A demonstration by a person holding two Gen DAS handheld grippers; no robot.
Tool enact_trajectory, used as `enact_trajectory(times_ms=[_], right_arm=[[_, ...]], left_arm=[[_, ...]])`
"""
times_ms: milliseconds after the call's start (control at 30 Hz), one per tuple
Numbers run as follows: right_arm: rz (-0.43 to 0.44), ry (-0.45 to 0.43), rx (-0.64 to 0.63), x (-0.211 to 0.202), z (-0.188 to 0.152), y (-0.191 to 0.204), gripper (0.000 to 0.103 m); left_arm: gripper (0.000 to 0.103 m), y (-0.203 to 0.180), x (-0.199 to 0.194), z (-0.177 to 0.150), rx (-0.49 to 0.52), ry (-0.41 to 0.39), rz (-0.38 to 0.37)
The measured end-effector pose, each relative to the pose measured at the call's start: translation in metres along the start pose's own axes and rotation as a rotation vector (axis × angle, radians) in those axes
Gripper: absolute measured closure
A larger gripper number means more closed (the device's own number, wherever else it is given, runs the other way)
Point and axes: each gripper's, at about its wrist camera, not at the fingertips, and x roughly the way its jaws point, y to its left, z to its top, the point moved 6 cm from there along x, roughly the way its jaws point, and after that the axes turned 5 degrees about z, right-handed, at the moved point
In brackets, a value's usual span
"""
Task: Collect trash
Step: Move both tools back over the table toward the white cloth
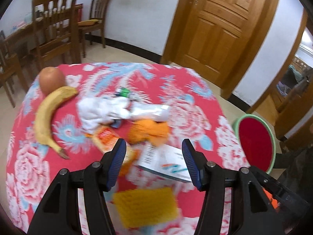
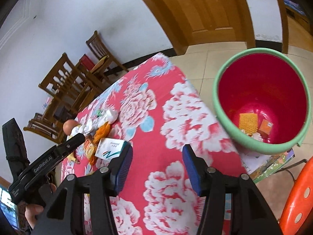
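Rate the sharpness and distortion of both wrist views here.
Left wrist view: motion blur smears the tablecloth, the banana and the trash pile; the left gripper stays crisp; fisheye bends the door frame. Right wrist view: milder blur on the cloth, bucket contents readable, right gripper sharp, strong edge curvature.

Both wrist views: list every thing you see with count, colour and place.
bin: one, red inside with green rim, beside the table, trash at its bottom
banana: one, yellow, table's left
round fruit: one, orange-brown, behind the banana
crumpled wrapper: one, white, table centre
orange scrap: one, centre
white box: one, between the left fingers
yellow sponge: one, near edge
tablecloth: red, floral
chairs: several, brown, by the wall
door: one, wooden
stool: one, orange
left gripper: open
right gripper: open, empty
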Motion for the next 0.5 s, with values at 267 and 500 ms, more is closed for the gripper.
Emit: enact_trajectory(times_ms=[267,500], right_arm=[[-0.010,0.037,-0.034,0.021,-0.001,0.022,0.043],[-0.017,0.072,-0.071,0.043,0.009,0.043,0.041]], left_arm=[[0.040,0.056,0.016,0.022,-0.039,-0.023,0.096],[0.040,0.082,0.042,0.034,-0.072,-0.002,0.112]])
